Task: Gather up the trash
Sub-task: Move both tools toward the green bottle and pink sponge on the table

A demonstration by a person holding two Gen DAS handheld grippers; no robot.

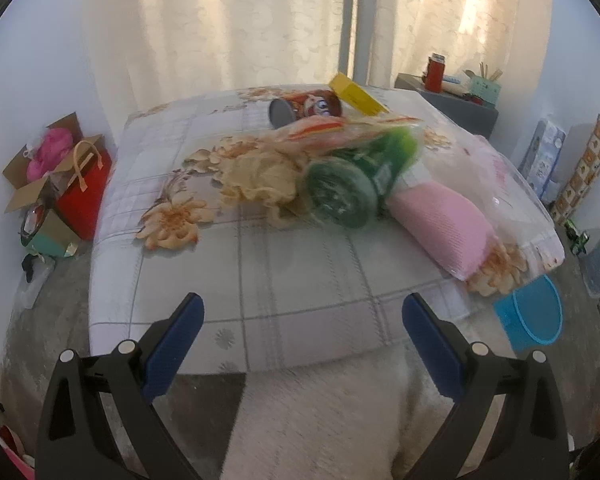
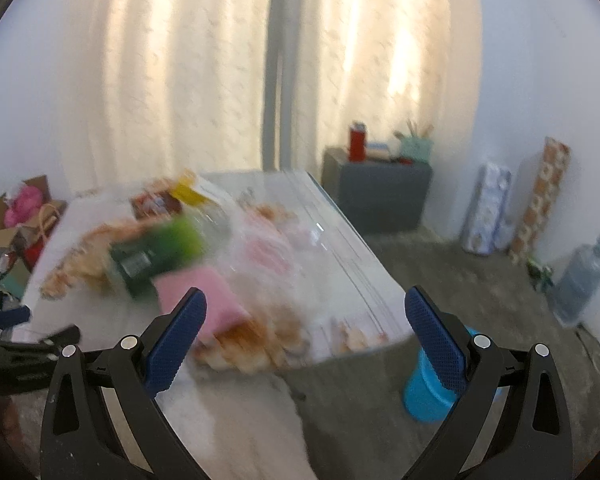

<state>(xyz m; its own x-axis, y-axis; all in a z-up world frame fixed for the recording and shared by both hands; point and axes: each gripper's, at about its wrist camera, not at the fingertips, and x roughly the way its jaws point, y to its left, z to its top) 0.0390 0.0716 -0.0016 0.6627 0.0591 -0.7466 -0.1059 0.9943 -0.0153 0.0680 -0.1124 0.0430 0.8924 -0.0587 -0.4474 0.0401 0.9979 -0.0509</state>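
Observation:
A green can lies on its side on the flowered bed, with a clear snack wrapper over it. Behind are a red printed can on its side and a yellow box. A pink cloth lies to the right. My left gripper is open and empty near the bed's front edge. My right gripper is open and empty; its view is blurred and shows the green can and pink cloth. A blue bin stands on the floor at the bed's right corner, also in the right wrist view.
Cardboard boxes and a red bag stand on the floor left of the bed. A dark cabinet with a red flask is at the back right. Rolls and a water jug line the right wall.

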